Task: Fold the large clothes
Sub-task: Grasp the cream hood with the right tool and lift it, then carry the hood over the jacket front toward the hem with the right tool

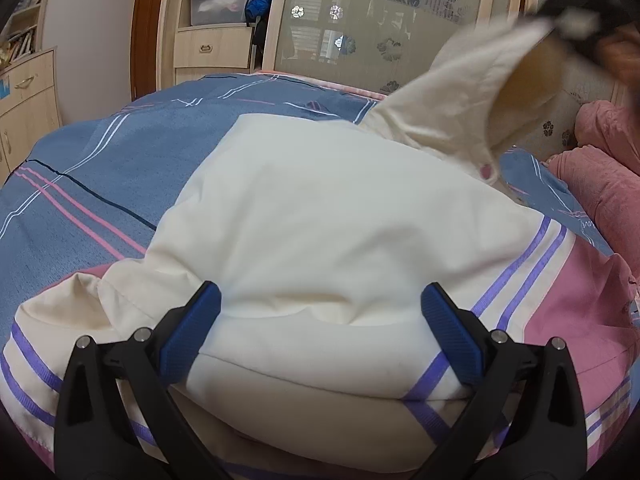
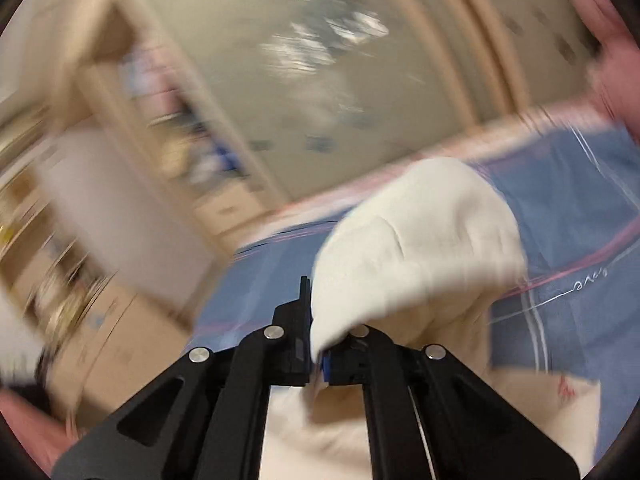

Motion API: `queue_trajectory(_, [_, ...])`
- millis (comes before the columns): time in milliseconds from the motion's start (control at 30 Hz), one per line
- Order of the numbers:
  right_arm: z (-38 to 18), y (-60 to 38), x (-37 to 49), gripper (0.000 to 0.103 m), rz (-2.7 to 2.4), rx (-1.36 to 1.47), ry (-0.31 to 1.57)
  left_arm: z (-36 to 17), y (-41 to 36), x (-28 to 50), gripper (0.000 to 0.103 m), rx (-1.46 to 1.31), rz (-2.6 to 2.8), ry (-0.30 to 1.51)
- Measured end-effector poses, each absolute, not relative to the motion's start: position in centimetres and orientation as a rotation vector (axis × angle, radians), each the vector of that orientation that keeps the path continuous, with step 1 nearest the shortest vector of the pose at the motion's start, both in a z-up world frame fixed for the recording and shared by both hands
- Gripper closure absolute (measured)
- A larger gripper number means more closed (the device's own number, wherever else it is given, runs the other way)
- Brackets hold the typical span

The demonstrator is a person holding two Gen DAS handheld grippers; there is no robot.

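A cream-white garment (image 1: 320, 220) with purple stripes and a pink panel lies on a blue bed cover (image 1: 100, 168). My left gripper (image 1: 320, 316) is open just above the near part of the garment, its blue pads (image 1: 192, 332) spread on either side of a fold. My right gripper (image 1: 576, 12) shows blurred at the upper right, lifting one cream end of the garment off the bed. In the right wrist view the right gripper (image 2: 318, 356) is shut on that cream cloth (image 2: 420, 236), which hangs over the fingers. That view is motion-blurred.
A wardrobe with frosted patterned doors (image 1: 360, 20) stands behind the bed. Shelves with a plastic box and clothes (image 1: 220, 0) are at the back left, drawers (image 1: 24, 96) at the far left. Pink cushions (image 1: 600, 160) lie at the bed's right side.
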State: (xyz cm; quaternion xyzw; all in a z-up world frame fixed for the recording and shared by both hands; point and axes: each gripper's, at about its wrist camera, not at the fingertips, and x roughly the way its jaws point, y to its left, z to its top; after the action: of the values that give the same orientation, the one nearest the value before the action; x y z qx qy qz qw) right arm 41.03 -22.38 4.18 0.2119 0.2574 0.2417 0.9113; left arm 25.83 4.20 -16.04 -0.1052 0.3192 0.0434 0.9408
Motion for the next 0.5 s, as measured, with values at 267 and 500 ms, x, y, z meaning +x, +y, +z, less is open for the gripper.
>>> queue_trajectory(267, [-5.5,-14.5,16.4,0.02,0.726,0.134,0.821,-15.9,6.1,24.7,0.002,-0.331,0.009,0.619])
queue_trajectory(500, [-6.9,-19.2,13.0,0.01,0.481,0.092,0.799,-16.0,7.1,23.7,0.002,-0.424,-0.058,0.58])
